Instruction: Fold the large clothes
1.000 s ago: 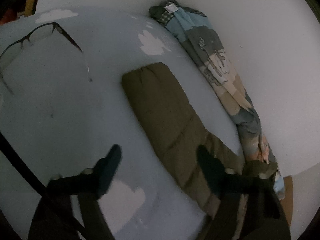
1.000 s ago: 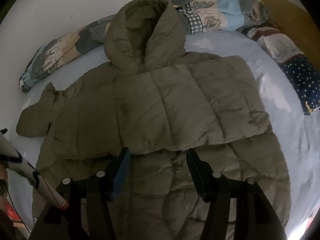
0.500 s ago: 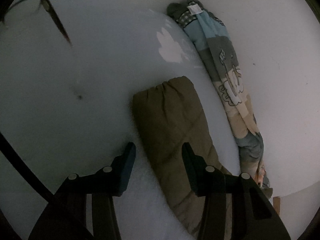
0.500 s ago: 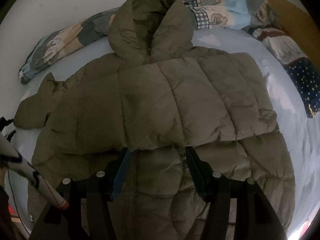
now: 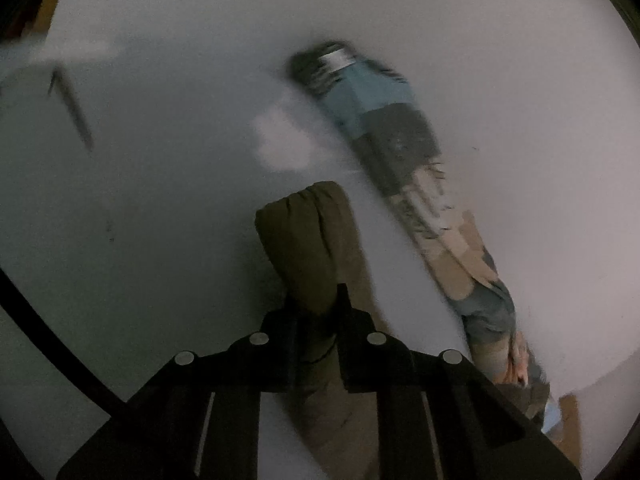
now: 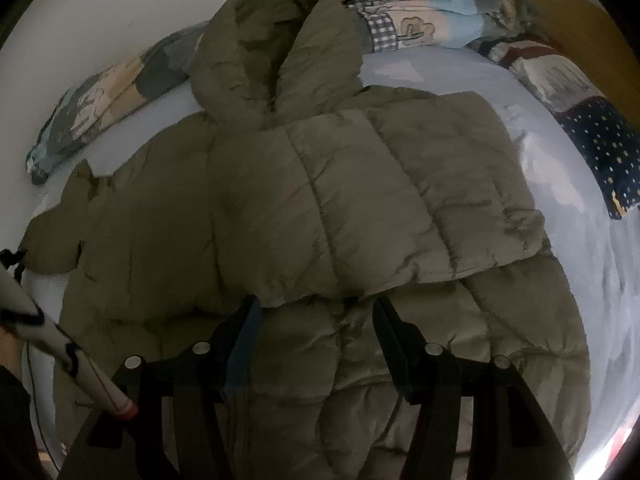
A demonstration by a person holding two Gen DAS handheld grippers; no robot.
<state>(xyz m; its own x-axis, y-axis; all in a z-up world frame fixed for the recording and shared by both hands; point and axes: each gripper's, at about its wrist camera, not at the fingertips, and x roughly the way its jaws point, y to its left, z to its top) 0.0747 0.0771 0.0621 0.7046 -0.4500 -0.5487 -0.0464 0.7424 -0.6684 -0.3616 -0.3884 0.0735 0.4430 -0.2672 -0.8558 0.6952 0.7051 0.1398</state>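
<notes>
The olive puffer jacket (image 6: pixel 320 220) lies flat on the pale blue bed (image 6: pixel 580 264), front up, its long axis running from 6 to 12 o'clock in the right wrist view, with the hood (image 6: pixel 272 48) pointing to 12 o'clock against the rolled patterned quilt (image 6: pixel 420 16). One sleeve is folded across the chest; the other sleeve (image 5: pixel 312 248) reaches out towards 9 o'clock.

Only the left wrist view, which is blurred, shows that outstretched sleeve close up: it runs from 6 towards 12 o'clock, cuff at the far end, and the left tongs (image 5: pixel 316 320) are pressed together, pinching it partway along. The quilt lies beside it at 2 o'clock.

Only the right wrist view shows the whole jacket. The right tongs (image 6: pixel 316 320) are spread wide above the lower front, gripping nothing.
</notes>
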